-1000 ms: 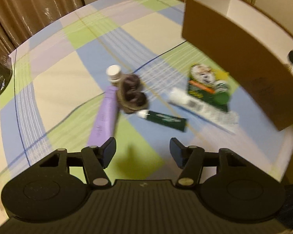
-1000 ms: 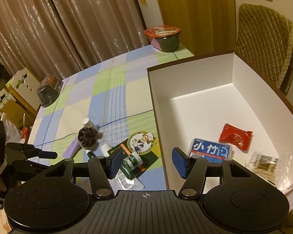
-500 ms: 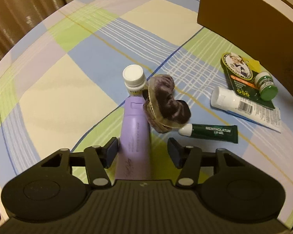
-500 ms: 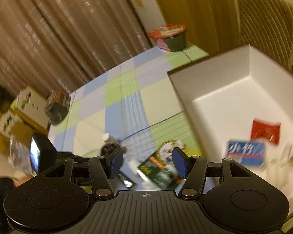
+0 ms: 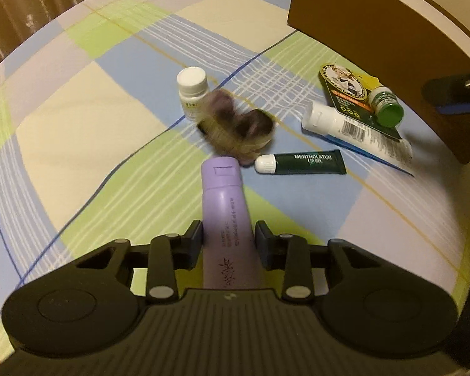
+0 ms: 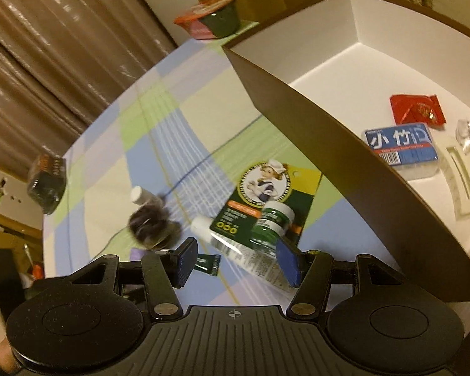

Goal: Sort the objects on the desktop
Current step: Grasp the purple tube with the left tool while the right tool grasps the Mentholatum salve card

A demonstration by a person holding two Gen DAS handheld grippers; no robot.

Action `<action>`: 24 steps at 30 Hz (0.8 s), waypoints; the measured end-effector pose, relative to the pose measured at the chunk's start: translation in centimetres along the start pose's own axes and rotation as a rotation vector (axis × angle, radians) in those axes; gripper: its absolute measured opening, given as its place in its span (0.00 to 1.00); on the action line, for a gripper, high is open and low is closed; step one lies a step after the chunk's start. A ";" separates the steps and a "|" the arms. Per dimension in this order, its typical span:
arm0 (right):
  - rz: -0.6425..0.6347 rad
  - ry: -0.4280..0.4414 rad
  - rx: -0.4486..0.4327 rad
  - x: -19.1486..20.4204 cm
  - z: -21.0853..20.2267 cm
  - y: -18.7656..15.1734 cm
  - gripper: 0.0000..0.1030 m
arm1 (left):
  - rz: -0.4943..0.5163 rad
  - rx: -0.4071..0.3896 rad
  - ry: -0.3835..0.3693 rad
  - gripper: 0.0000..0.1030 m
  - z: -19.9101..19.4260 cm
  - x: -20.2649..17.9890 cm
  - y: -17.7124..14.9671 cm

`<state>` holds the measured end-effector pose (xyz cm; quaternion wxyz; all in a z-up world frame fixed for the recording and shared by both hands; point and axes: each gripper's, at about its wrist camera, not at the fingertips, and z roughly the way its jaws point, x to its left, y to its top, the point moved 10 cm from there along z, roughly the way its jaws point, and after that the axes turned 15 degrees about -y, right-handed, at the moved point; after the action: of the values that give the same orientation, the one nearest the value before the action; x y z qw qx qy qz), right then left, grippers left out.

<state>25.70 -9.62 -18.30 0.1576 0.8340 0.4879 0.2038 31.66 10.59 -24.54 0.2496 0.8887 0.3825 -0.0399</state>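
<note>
Left wrist view | left gripper [image 5: 228, 244] pads closed against purple tube [image 5: 227, 219], lying on tablecloth [image 5: 78, 125] | right gripper [image 6: 236, 261] agape, empty, above white tube [image 6: 235, 250] | advice: lift level, clear brown box [image 5: 376, 31] wall.

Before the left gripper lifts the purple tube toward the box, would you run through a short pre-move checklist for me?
1. Left gripper shut on the purple tube: ok.
2. Tube centred between the pads: ok.
3. Hair scrunchie clear of the tube's cap: cannot tell, it is blurred and close.
4. Lip gel tube clear of the tube: ok.
5. Right gripper open and holding nothing: ok.
6. Free space in the box: ok.
</note>
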 end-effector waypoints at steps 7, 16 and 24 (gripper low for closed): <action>0.051 -0.046 0.013 -0.2 1.8 -0.8 0.57 | -0.010 -0.011 0.018 0.32 1.3 0.7 1.2; 0.054 -0.133 -0.012 -0.9 4.3 0.1 0.57 | -0.032 0.011 0.049 0.26 0.1 2.0 -0.1; -0.046 -0.180 -0.021 -0.9 6.4 -0.8 0.33 | -0.055 0.004 0.077 0.27 -0.4 2.4 -0.6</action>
<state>27.88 -10.50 -24.38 0.2142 0.8359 0.4884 0.1294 32.91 12.73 -25.13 0.2316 0.8792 0.4162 -0.0134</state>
